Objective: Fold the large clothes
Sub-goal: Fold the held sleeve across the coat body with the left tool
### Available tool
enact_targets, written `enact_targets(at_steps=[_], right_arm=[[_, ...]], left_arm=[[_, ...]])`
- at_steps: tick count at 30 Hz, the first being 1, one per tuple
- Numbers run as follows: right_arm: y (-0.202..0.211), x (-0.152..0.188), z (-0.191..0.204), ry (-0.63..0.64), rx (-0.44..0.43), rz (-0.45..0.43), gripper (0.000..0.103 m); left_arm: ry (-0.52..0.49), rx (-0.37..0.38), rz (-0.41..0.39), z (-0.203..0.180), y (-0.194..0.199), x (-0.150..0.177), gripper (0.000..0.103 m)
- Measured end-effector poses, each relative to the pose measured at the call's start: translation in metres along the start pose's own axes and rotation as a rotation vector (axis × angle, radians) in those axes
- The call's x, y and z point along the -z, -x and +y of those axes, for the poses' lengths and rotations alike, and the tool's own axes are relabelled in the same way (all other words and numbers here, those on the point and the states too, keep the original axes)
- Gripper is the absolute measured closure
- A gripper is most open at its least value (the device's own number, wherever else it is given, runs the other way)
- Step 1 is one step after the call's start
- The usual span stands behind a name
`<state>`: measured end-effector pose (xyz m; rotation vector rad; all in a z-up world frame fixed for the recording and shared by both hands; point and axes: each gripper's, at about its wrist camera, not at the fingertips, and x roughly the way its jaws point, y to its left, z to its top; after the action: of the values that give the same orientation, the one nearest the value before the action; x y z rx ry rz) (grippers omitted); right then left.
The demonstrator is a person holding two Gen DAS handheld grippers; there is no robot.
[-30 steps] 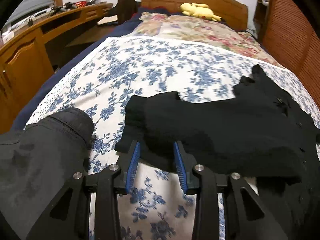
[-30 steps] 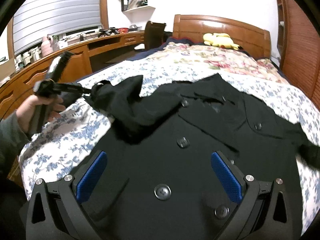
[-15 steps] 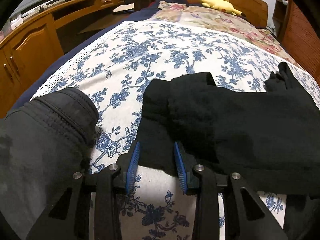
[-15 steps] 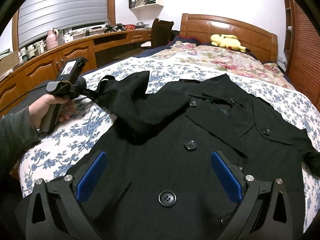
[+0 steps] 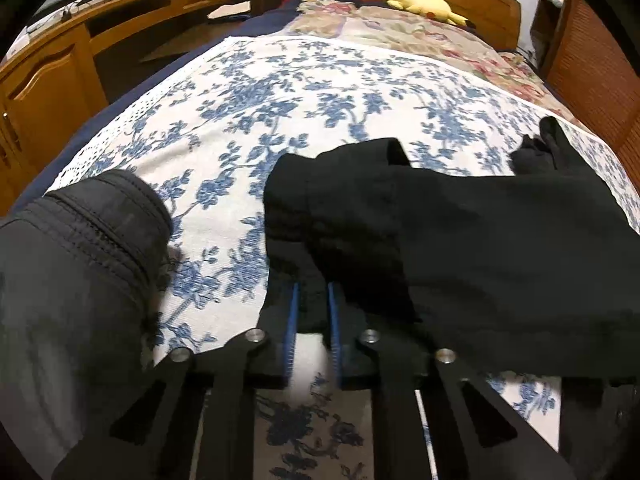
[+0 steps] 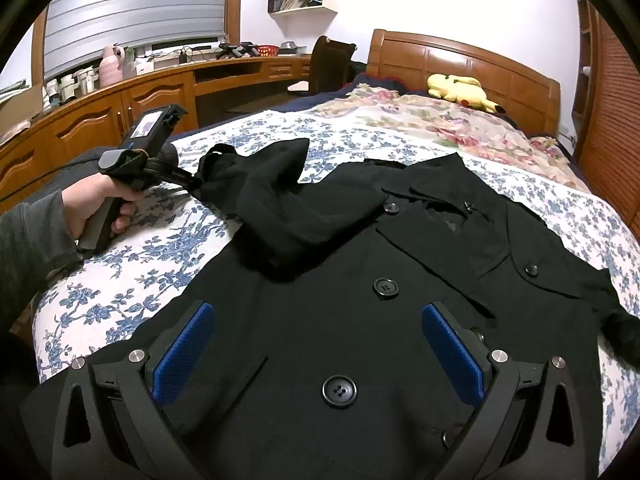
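Note:
A black buttoned coat (image 6: pixel 400 264) lies front up on the blue-flowered bedspread (image 6: pixel 132 272). Its left sleeve (image 6: pixel 264 196) is lifted off the bed and stretched sideways. My left gripper (image 5: pixel 312 292) is shut on the sleeve's cuff (image 5: pixel 316 240); it also shows in the right wrist view (image 6: pixel 192 180), held in a hand. My right gripper (image 6: pixel 320 344) is open and empty, hovering over the coat's lower front between two buttons (image 6: pixel 339 390).
A wooden headboard (image 6: pixel 464 64) and a yellow plush toy (image 6: pixel 460 86) stand at the far end of the bed. A wooden desk and cabinets (image 6: pixel 120 108) run along the left side. A dark jacket cuff (image 5: pixel 108 220) lies at the bed's near left.
The left gripper's jaws closed further onto the sleeve cuff and pulled it out leftward. The right gripper stayed open and drew back slightly over the coat.

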<state>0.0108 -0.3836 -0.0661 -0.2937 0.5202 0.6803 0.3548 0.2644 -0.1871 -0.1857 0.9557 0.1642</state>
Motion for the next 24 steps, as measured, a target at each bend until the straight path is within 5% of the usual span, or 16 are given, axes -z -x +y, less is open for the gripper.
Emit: enact_targets(at_steps=[14,24], right_arm=[[0.059,0.002,-0.019,-0.007,0.151,-0.047,0.0],[0.101,0.027,-0.045,-0.09,0.269,-0.028,0.0]], left_arm=[[-0.186,0.223,-0.301,-0.123,0.144,0.002,0.094],[-0.38,0.435,-0.417,-0.23,0.23,0.044,0.094]])
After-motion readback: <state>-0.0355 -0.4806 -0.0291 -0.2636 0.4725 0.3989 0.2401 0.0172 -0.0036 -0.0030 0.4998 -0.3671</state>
